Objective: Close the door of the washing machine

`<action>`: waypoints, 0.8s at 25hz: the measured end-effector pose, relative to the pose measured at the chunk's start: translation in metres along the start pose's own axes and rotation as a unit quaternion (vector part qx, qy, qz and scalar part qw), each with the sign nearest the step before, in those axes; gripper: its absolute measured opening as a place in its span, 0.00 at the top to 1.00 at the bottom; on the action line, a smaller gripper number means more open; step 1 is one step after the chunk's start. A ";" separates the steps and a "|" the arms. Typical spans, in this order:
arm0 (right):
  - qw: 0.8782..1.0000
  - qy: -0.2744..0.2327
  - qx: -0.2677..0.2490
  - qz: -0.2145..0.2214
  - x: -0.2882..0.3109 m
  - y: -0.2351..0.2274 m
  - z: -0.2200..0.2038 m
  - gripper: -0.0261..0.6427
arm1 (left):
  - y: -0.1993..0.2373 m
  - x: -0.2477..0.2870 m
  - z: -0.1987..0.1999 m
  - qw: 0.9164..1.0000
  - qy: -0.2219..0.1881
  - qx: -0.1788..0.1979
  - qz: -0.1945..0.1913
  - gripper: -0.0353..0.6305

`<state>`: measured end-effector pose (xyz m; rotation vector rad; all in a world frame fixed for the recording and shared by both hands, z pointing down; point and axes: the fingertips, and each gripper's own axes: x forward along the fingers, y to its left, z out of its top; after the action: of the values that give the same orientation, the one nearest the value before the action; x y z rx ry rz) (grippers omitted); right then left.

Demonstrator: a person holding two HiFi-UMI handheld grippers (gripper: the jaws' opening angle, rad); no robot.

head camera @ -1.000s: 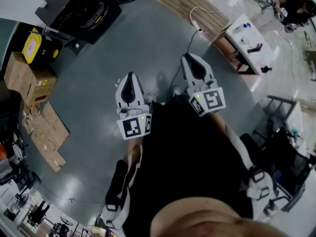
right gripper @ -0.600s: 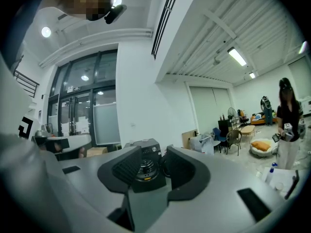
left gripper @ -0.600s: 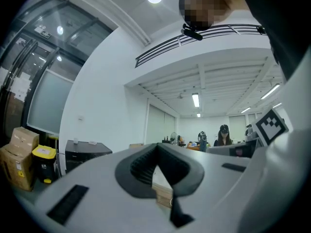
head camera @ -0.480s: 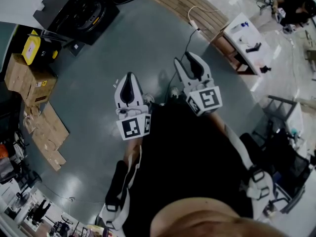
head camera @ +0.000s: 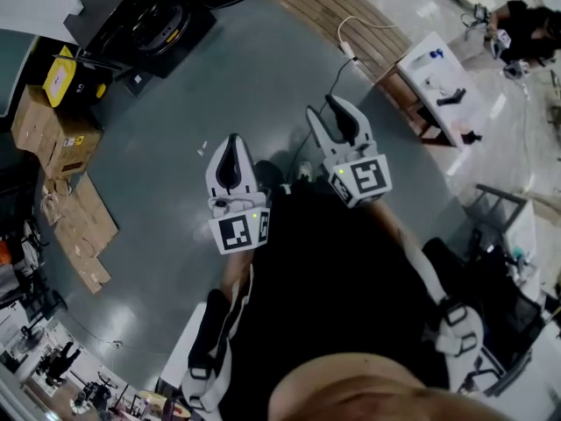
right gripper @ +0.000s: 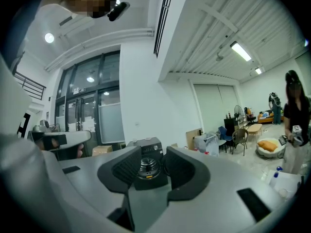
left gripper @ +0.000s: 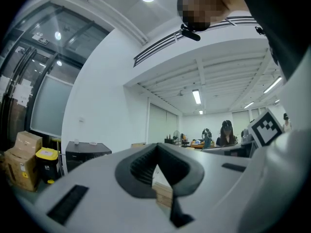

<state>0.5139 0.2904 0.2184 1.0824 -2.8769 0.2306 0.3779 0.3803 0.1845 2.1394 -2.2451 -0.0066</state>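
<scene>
close the distance head-on, keeping the washing machine [right gripper: 146, 147] centred between the right claw [head camera: 326, 106], just opened and empty; the left claw [head camera: 232, 140] is closed.

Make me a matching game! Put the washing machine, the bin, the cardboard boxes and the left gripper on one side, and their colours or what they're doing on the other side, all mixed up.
Things:
1. washing machine
2. bin
3. cardboard boxes
4. left gripper

Matches:
A. brown
B. jaws shut
C. black
D. yellow lid

Right pairs: 1-C, 2-D, 3-A, 4-B.
</scene>
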 end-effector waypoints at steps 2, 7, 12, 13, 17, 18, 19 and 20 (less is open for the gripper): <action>1.000 0.000 0.000 0.003 0.003 -0.007 0.000 0.75 | -0.003 0.006 0.000 1.000 0.001 0.001 0.003 0.94; 1.000 0.006 0.015 -0.002 0.016 -0.020 -0.001 0.75 | -0.001 0.028 -0.004 1.000 0.006 0.002 0.001 0.94; 1.000 0.010 0.009 -0.008 0.049 -0.036 -0.004 0.75 | 0.011 0.070 -0.013 1.000 0.008 -0.009 -0.007 0.94; 1.000 0.011 0.007 -0.010 0.059 -0.040 -0.004 0.75 | 0.015 0.081 -0.014 1.000 0.006 -0.011 -0.010 0.94; 1.000 0.016 0.005 -0.017 0.107 -0.060 0.000 0.75 | 0.034 0.134 -0.015 1.000 0.004 -0.015 -0.023 0.94; 1.000 0.018 0.005 -0.018 0.121 -0.066 0.002 0.75 | 0.041 0.148 -0.015 1.000 0.005 -0.014 -0.026 0.94; 1.000 0.019 0.001 -0.019 0.136 -0.071 0.005 0.75 | 0.048 0.163 -0.015 1.000 0.007 -0.013 -0.028 0.94; 1.000 0.019 -0.003 -0.020 0.151 -0.076 0.008 0.75 | 0.057 0.177 -0.014 0.999 0.009 -0.016 -0.028 0.94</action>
<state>0.4501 0.1343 0.2358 1.1198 -2.8175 0.2391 0.3129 0.2068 0.2049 2.1771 -2.1587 -0.0242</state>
